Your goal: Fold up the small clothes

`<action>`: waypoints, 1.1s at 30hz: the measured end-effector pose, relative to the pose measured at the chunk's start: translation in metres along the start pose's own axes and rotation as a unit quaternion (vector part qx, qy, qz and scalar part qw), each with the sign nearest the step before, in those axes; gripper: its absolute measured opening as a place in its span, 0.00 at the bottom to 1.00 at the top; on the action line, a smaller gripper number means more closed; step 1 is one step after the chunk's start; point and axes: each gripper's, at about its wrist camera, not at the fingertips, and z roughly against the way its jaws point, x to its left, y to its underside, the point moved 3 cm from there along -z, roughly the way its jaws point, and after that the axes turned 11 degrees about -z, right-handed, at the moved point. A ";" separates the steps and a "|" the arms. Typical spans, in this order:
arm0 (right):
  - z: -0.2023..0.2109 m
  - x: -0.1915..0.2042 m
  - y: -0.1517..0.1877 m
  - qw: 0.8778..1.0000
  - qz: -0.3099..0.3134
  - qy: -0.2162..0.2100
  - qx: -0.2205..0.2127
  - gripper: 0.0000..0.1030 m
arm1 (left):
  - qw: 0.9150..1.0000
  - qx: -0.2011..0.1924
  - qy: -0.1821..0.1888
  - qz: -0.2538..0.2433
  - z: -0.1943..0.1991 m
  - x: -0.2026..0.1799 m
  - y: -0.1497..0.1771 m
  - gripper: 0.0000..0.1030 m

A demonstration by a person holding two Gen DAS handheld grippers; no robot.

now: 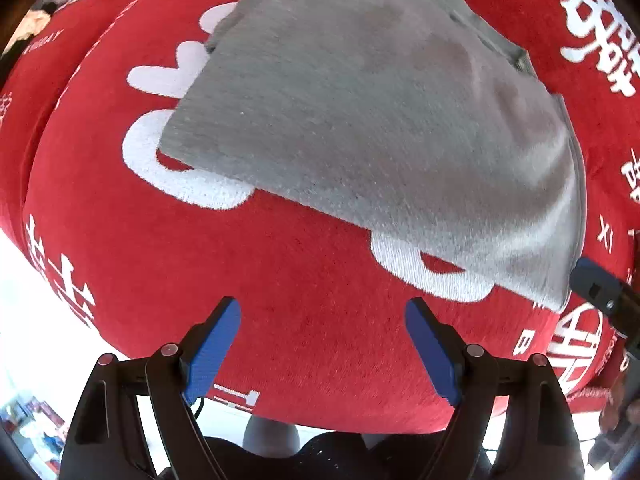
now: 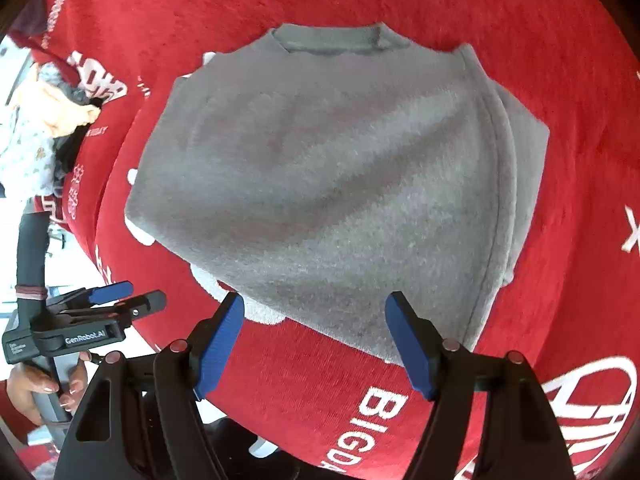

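Note:
A small grey garment (image 1: 360, 112) lies folded into a rough rectangle on the red cloth (image 1: 280, 300). In the right wrist view the grey garment (image 2: 328, 184) shows its collar at the far edge and a folded side on the right. My left gripper (image 1: 322, 312) is open and empty, hovering short of the garment's near edge. My right gripper (image 2: 314, 308) is open and empty, its fingertips just over the garment's near edge. The left gripper also shows in the right wrist view (image 2: 128, 296), off to the left of the garment. A right fingertip (image 1: 592, 284) shows beside the garment's near right corner.
The red cloth (image 2: 560, 80) with white lettering covers the whole work surface. A pile of other small clothes (image 2: 44, 128) lies at its far left edge. The cloth's near edge drops off toward a white floor (image 1: 24, 320).

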 end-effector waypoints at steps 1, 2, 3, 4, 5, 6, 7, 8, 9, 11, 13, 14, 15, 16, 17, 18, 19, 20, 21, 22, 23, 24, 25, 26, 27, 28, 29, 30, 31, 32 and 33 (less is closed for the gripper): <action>0.000 -0.002 0.000 1.000 -0.007 0.001 0.000 0.74 | 1.000 -0.001 0.000 0.002 0.000 0.001 -0.001 0.83; -0.001 -0.004 0.000 1.000 -0.012 0.001 0.000 0.74 | 1.000 -0.002 -0.001 0.002 0.001 0.002 -0.002 0.83; -0.001 -0.006 0.000 1.000 -0.017 0.001 0.000 0.74 | 1.000 -0.004 -0.002 0.001 0.001 0.002 -0.003 0.83; -0.001 -0.008 0.000 1.000 -0.019 0.002 0.001 0.74 | 1.000 -0.007 -0.003 0.000 0.002 0.001 -0.004 0.83; -0.002 -0.009 0.000 1.000 -0.020 0.004 0.001 0.74 | 1.000 -0.009 -0.003 -0.002 0.003 0.001 -0.005 0.83; -0.002 -0.010 0.000 1.000 -0.022 0.006 0.001 0.74 | 1.000 -0.011 -0.002 -0.003 0.003 0.001 -0.006 0.83; -0.002 -0.011 0.001 1.000 -0.025 0.008 0.001 0.74 | 1.000 -0.013 -0.002 -0.004 0.005 0.000 -0.007 0.83; -0.002 -0.012 0.001 1.000 -0.027 0.010 0.000 0.74 | 1.000 -0.014 -0.001 -0.004 0.004 0.001 -0.007 0.83; -0.001 -0.012 0.002 1.000 -0.028 0.012 0.000 0.74 | 1.000 -0.016 0.000 -0.003 0.004 0.004 -0.009 0.83; -0.002 -0.011 0.003 0.999 -0.032 0.016 0.001 0.74 | 1.000 -0.020 0.006 -0.003 0.006 0.017 -0.015 0.83; -0.003 -0.006 0.006 0.999 -0.033 0.019 0.001 0.74 | 1.000 -0.026 0.010 -0.007 0.011 0.027 -0.019 0.83; -0.003 -0.004 0.006 0.999 -0.033 0.021 0.001 0.74 | 0.999 -0.028 0.012 -0.009 0.012 0.031 -0.020 0.83; -0.004 -0.001 0.007 0.999 -0.032 0.023 0.000 0.74 | 0.999 -0.030 0.014 -0.012 0.013 0.035 -0.021 0.83; -0.005 0.003 0.008 0.999 -0.033 0.024 -0.002 0.74 | 0.999 -0.031 0.015 -0.014 0.014 0.039 -0.022 0.83; -0.005 0.008 0.008 0.999 -0.033 0.025 -0.004 0.74 | 0.999 -0.032 0.017 -0.018 0.016 0.041 -0.022 0.83; -0.006 0.012 0.009 0.999 -0.034 0.027 -0.006 0.74 | 0.999 -0.032 0.018 -0.023 0.015 0.048 -0.026 0.83; -0.007 0.018 0.010 0.999 -0.037 0.030 -0.010 0.74 | 0.999 -0.033 0.020 -0.029 0.014 0.057 -0.028 0.83; -0.008 0.021 0.011 0.999 -0.039 0.032 -0.012 0.74 | 0.999 -0.033 0.020 -0.035 0.014 0.060 -0.030 0.83; -0.009 0.025 0.013 0.998 -0.043 0.036 -0.014 0.74 | 0.998 -0.033 0.021 -0.042 0.013 0.064 -0.032 0.83; -0.011 0.030 0.015 0.998 -0.049 0.040 -0.016 0.74 | 0.998 -0.030 0.022 -0.050 0.012 0.068 -0.035 0.83; -0.012 0.034 0.018 0.997 -0.055 0.043 -0.018 0.74 | 0.998 -0.028 0.023 -0.056 0.010 0.072 -0.035 0.83; -0.014 0.040 0.020 0.997 -0.063 0.044 -0.020 0.74 | 0.997 -0.026 0.025 -0.064 0.010 0.079 -0.038 0.83; -0.016 0.044 0.023 0.996 -0.068 0.044 -0.021 0.74 | 0.997 -0.029 0.027 -0.068 0.011 0.080 -0.037 0.83; -0.019 0.048 0.025 0.996 -0.074 0.045 -0.022 0.74 | 0.997 -0.030 0.029 -0.072 0.012 0.082 -0.037 0.83; -0.022 0.055 0.028 0.996 -0.080 0.045 -0.022 0.74 | 0.996 -0.031 0.030 -0.077 0.012 0.089 -0.039 0.83; -0.025 0.060 0.030 0.995 -0.084 0.043 -0.021 0.74 | 0.996 -0.031 0.032 -0.079 0.013 0.096 -0.041 0.83; -0.028 0.066 0.032 0.995 -0.088 0.041 -0.020 0.74 | 0.996 -0.031 0.035 -0.078 0.013 0.101 -0.042 0.83; -0.032 0.072 0.032 0.995 -0.090 0.039 -0.018 0.74 | 0.996 -0.033 0.041 -0.076 0.013 0.108 -0.044 0.83; -0.037 0.078 0.031 0.995 -0.092 0.036 -0.015 0.74 | 0.996 -0.034 0.046 -0.073 0.013 0.115 -0.046 0.83; -0.041 0.083 0.031 0.995 -0.093 0.034 -0.011 0.74 | 0.996 -0.036 0.052 -0.069 0.013 0.121 -0.048 0.83; -0.045 0.089 0.030 0.995 -0.093 0.033 -0.008 0.74 | 0.995 -0.039 0.058 -0.065 0.013 0.125 -0.049 0.83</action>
